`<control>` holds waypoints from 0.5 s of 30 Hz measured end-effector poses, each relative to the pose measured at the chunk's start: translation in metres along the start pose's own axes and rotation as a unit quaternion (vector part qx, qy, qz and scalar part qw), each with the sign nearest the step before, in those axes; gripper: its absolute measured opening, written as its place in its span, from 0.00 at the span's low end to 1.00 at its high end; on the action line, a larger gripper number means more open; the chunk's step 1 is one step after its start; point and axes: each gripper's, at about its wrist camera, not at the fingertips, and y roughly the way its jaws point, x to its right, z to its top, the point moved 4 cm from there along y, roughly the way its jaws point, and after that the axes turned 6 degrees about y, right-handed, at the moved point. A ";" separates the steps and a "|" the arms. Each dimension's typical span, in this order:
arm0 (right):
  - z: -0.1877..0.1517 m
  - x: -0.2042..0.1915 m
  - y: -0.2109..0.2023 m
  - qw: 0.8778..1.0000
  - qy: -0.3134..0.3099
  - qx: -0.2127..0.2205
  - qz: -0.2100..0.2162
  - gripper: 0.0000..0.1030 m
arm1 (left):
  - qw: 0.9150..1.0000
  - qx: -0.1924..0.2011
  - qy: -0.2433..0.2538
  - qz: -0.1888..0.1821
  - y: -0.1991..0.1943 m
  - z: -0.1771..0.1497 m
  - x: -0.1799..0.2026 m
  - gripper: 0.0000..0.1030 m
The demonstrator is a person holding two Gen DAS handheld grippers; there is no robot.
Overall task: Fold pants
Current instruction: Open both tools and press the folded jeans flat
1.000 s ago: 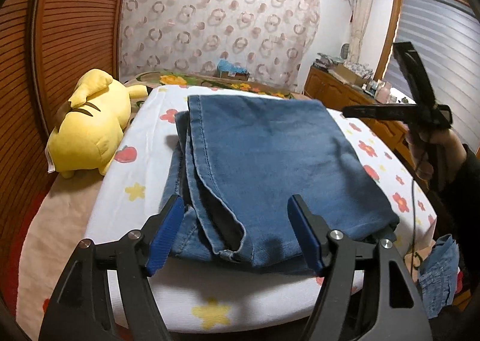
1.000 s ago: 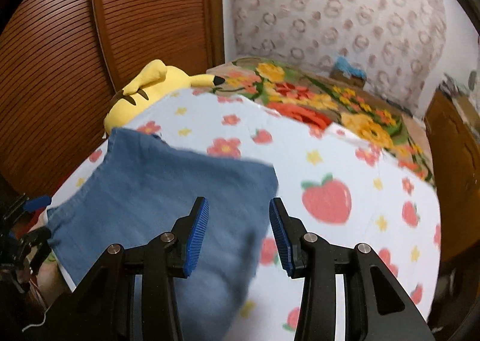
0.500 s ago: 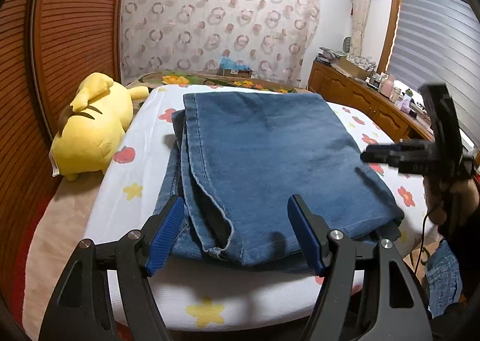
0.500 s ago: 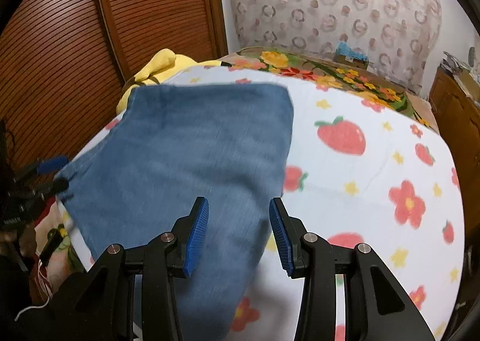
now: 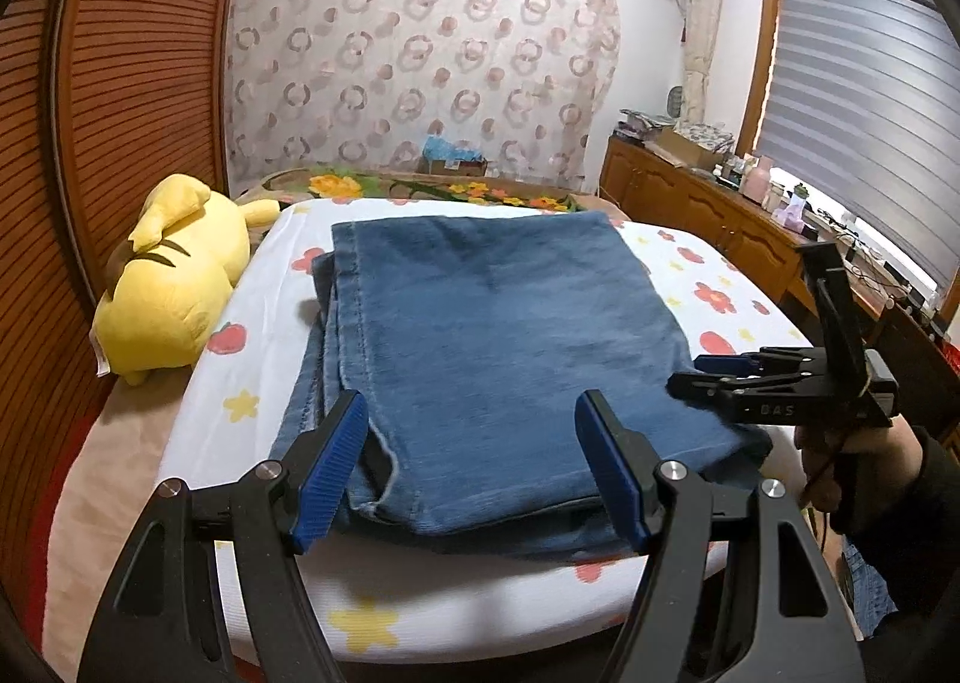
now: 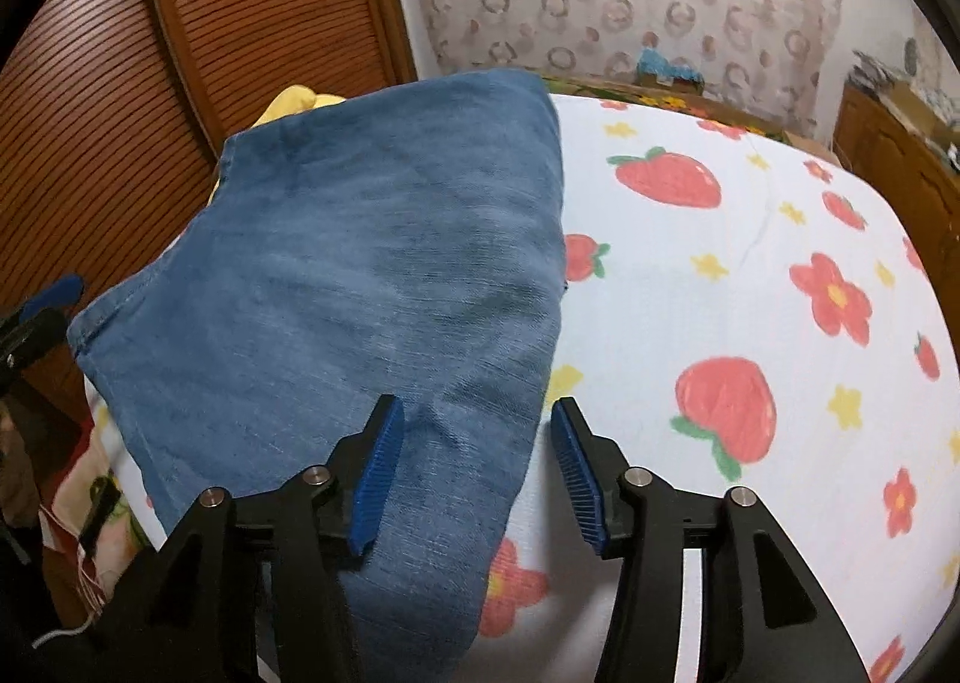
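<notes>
Jeans (image 5: 498, 359) lie folded into a flat stack on the bed (image 5: 708, 287), near its front edge, on the strawberry-and-flower sheet. Hems and side seams are roughly lined up on the left side, lower layers peeking out a bit there. Looks like the fold is mostly done; what's left, I'd guess, is tidying or one more fold.

Left hand-held gripper (image 5: 474, 464) hovers low over the near hem edge, jaws wide apart, nothing between the pads, not touching denim. Probably parked there, ready to pin or pick up the hem.

Right hand-held gripper (image 6: 474, 467) sits at the stack's right edge, jaws opening. The jeans' right border falls between the pads in its own view, but the pads aren't pressing on it, so no grip. From the left view it comes in sideways, low, at the right corner, the person's hand (image 5: 840, 467) under it. Likely it's letting go of the layer or lining up on the edge.

Yellow plush toy (image 5: 174, 287) lies left of the jeans, apart from them, against the wooden slatted door (image 5: 138, 83).
</notes>
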 end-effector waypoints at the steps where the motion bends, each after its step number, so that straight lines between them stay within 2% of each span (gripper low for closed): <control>1: 0.000 0.002 -0.001 1.000 0.004 0.001 0.001 0.55 | 1.000 0.001 0.002 -0.002 0.000 0.000 0.002 0.70; 8: -0.005 0.002 -0.004 1.000 0.001 0.001 -0.004 0.57 | 1.000 -0.013 0.017 -0.012 0.014 -0.004 0.020 0.70; 15: -0.019 -0.007 -0.025 1.000 -0.001 0.009 -0.005 0.57 | 0.999 -0.039 0.023 -0.018 0.036 -0.017 0.031 0.70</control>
